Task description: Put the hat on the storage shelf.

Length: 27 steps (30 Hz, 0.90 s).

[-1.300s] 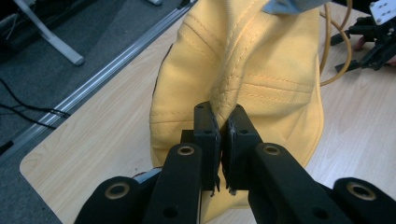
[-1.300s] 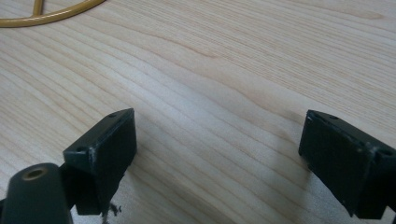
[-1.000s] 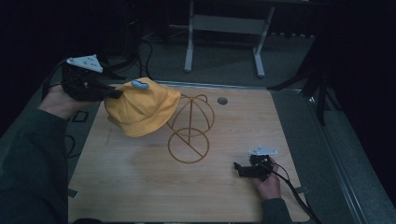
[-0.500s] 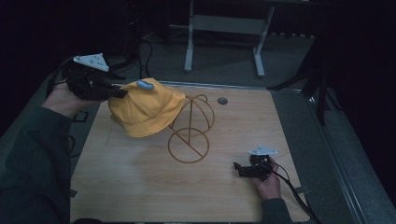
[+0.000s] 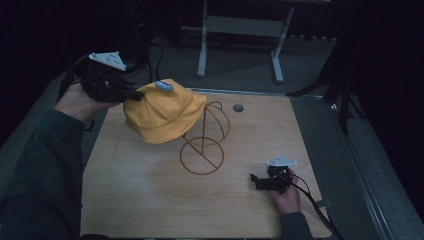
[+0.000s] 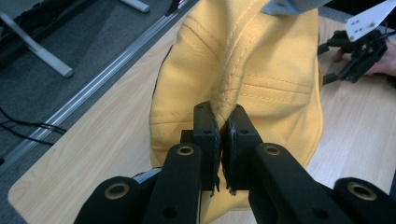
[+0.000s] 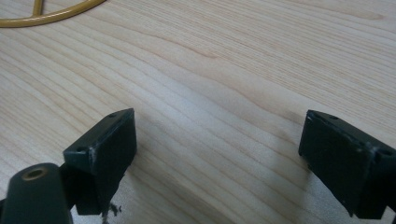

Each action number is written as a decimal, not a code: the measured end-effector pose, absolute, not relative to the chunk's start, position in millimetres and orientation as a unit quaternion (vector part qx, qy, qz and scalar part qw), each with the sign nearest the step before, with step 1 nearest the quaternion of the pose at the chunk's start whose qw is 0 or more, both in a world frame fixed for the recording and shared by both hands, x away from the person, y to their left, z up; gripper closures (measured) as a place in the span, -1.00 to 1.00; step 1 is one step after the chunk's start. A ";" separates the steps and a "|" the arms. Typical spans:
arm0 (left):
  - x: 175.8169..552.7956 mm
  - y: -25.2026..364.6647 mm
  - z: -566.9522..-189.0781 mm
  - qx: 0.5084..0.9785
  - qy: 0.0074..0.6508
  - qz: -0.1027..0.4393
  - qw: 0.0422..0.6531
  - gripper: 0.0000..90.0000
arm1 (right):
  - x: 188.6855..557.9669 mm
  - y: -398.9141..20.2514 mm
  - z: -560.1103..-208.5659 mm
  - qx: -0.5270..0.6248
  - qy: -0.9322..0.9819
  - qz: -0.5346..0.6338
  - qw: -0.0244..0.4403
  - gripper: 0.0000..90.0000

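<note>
so at this point the left claw was pinched tight on a fold of the yellow hat, jaws pressed together with just cloth between them. in the left claw view you could see the seam of the hat bunched right up into the black pads. the hat was hanging off that grip, lifted clear of the bench as far as i could tell, up around 10 o'clock on the board, and its far edge was just beside or maybe brushing the top of the wire stand. couldn't say for sure if it touched. there was a little grey-blue patch on the crown too.

the stand sat near the middle of the bench, round ring base flat on the wood with the arched loops sticking up, and nothing on it.

the right claw was parked down at about 4 o'clock, resting low by the wood, jaws spread wide with nothing between them but bare bench.

my read on progress: the pick-up was done, the hat was gripped and in the air. what's left looked like the main bit, getting it over the loops and settled on the stand, then letting go. so maybe halfway.
</note>
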<state>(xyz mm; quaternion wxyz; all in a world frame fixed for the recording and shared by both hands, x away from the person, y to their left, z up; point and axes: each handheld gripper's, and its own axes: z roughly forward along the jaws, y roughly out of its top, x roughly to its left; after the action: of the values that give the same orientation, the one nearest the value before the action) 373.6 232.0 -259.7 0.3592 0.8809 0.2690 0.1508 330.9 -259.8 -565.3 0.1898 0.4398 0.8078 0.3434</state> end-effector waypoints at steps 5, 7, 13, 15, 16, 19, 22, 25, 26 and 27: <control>377.0 219.1 -259.8 0.885 0.266 0.144 0.355 0.89 | 330.9 -259.7 -565.3 0.441 0.807 0.344 0.190 -0.75; 379.0 213.3 -261.2 0.886 0.267 0.145 0.350 0.89 | 330.9 -259.6 -565.3 0.441 0.807 0.344 0.190 -0.75; 389.4 192.5 -268.5 0.884 0.278 0.145 0.348 0.88 | 330.8 -259.6 -565.3 0.441 0.807 0.344 0.189 -0.75; 392.0 184.1 -270.6 0.883 0.276 0.142 0.351 0.88 | 330.9 -259.7 -565.4 0.440 0.808 0.344 0.190 -0.75; 393.3 178.1 -271.7 0.884 0.275 0.144 0.350 0.88 | 330.9 -259.7 -565.4 0.440 0.808 0.344 0.190 -0.75; 396.7 162.5 -274.8 0.884 0.274 0.152 0.346 0.87 | 330.9 -259.8 -565.3 0.440 0.808 0.344 0.190 -0.75; 400.7 144.5 -278.5 0.884 0.271 0.156 0.347 0.86 | 330.9 -259.7 -565.3 0.440 0.808 0.344 0.190 -0.75; 404.8 126.7 -282.7 0.882 0.271 0.156 0.354 0.85 | 330.9 -259.8 -565.3 0.439 0.808 0.343 0.190 -0.75; 405.4 121.5 -283.9 0.882 0.269 0.155 0.355 0.85 | 330.9 -259.9 -565.3 0.439 0.808 0.343 0.190 -0.75; 405.8 117.7 -285.0 0.881 0.269 0.154 0.358 0.85 | 330.9 -259.9 -565.3 0.439 0.808 0.343 0.190 -0.75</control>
<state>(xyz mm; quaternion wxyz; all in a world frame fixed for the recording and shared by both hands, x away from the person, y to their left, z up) 405.8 117.7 -285.0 0.3575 0.8811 0.2687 0.1536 330.9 -259.9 -565.3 0.1899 0.4391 0.8082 0.3433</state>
